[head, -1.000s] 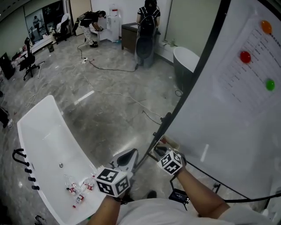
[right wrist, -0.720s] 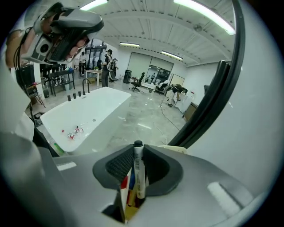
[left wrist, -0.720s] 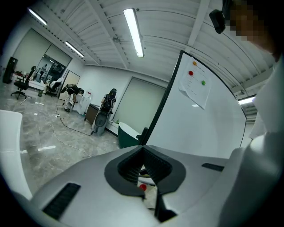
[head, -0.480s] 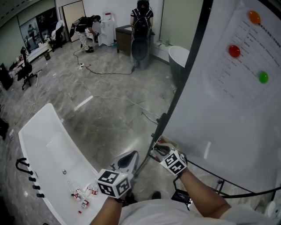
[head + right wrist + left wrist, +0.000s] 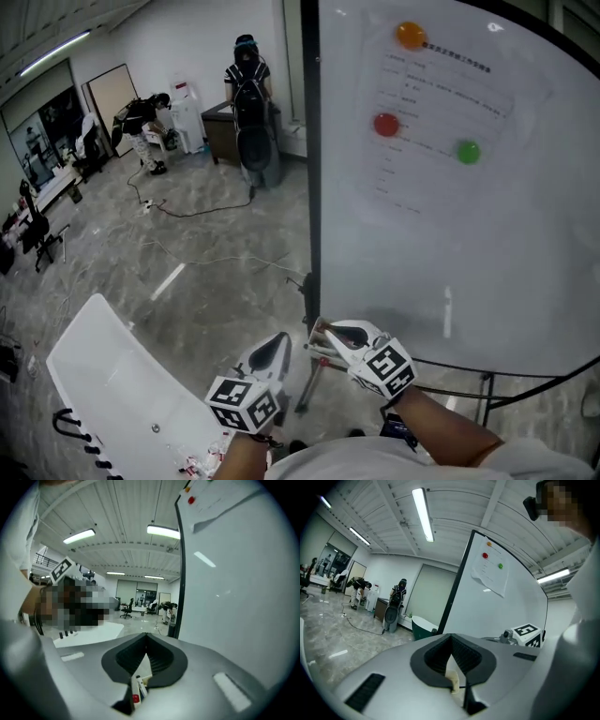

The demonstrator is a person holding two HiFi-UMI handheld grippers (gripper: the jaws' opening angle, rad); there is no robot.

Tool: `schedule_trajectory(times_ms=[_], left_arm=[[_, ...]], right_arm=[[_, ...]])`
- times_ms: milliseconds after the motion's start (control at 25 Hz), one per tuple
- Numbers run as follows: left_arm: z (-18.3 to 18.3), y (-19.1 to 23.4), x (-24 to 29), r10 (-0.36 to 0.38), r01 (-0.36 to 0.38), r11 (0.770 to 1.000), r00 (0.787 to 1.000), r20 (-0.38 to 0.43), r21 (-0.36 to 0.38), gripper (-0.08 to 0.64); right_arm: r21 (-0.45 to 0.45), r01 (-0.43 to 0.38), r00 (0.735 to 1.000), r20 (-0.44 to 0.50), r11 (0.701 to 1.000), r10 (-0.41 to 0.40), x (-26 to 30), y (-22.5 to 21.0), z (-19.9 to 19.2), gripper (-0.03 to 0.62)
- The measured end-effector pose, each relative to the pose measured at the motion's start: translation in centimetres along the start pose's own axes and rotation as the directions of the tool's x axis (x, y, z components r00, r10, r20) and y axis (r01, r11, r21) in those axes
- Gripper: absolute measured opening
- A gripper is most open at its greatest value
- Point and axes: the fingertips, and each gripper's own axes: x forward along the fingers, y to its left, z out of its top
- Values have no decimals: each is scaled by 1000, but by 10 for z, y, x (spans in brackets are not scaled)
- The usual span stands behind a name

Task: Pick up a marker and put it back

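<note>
- This was a big open office-style work hall, with a polished grey stone floor (image 5: 211, 300) and strip lights (image 5: 423, 513) on a ribbed ceiling (image 5: 379, 503).
- A whiteboard (image 5: 487, 234), office chairs (image 5: 126, 609), loose cables (image 5: 187, 212) and a white bathtub (image 5: 117, 370) stood about.

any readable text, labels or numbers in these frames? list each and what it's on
sheet on the whiteboard: printed lines, too small to read.
left gripper and right gripper: square code patterns only, no words.
marker in the right gripper: a red patch, no print legible.
Nothing in these views can be quoted.
</note>
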Motion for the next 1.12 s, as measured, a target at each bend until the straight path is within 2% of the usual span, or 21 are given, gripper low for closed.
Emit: schedule_trajectory(times_ms=[160,240,400,600,1120], left_arm=[[19,-20,12,-16,14,998,999,29,57,2],[25,-29,17,-31,28,997,998,47,74,2],[35,-43,26,-57,50,994,996,72,98,2],[42,-54,32,-76,65,991,993,87,116,2],[47,-55,30,-50,37,991,994,102,128,2]], right_arm=[[156,7,997,79,988,-20,-30,-11,36,3],[194,15,994,103,981,-36,-42,-17,52,3],[180,41,989,131,983,-65,-57,-25,73,2],[186,61,986,138,981,-87,-66,-26,79,2],[189,58,982,165,980,-90,-70,-28,91,2]])
